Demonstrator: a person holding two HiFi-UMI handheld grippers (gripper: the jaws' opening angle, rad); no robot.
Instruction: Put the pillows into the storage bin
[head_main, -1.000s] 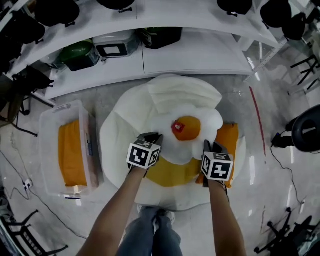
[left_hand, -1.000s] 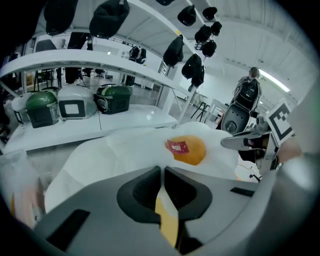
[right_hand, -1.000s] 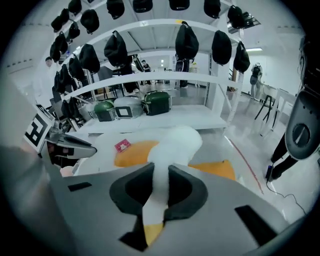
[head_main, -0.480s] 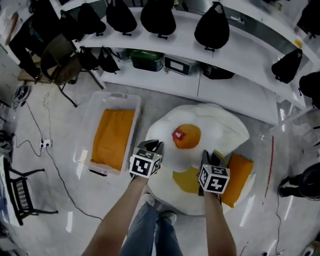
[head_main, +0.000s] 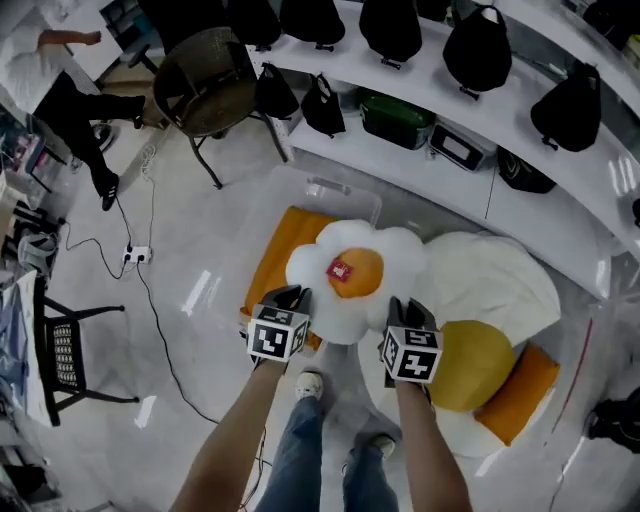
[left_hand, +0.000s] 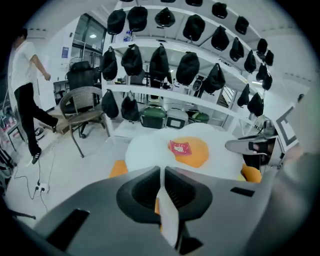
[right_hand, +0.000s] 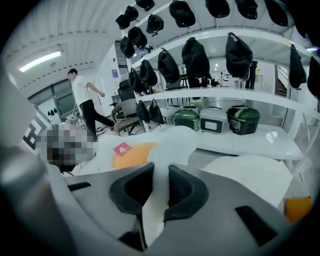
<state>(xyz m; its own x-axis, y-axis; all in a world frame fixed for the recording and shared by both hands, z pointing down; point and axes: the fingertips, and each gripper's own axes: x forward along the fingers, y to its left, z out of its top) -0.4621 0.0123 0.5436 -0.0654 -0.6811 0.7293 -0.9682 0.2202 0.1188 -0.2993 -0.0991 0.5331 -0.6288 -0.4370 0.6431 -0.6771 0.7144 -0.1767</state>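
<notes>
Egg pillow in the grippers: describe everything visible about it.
The egg pillow is soft, plush-looking and white, with a wavy, lobed edge, a round orange yolk at its middle and a small red label on the yolk. It lies roughly flat, yolk up. The left gripper and the right gripper each pinch its near white edge. In the head view it overlaps the clear bin and the orange pillow inside.

Head view: steeply down. 2 gripper views: close, facing shelves (right_hand: 240, 94). All share egg pillow (head_main: 345, 290).
</notes>
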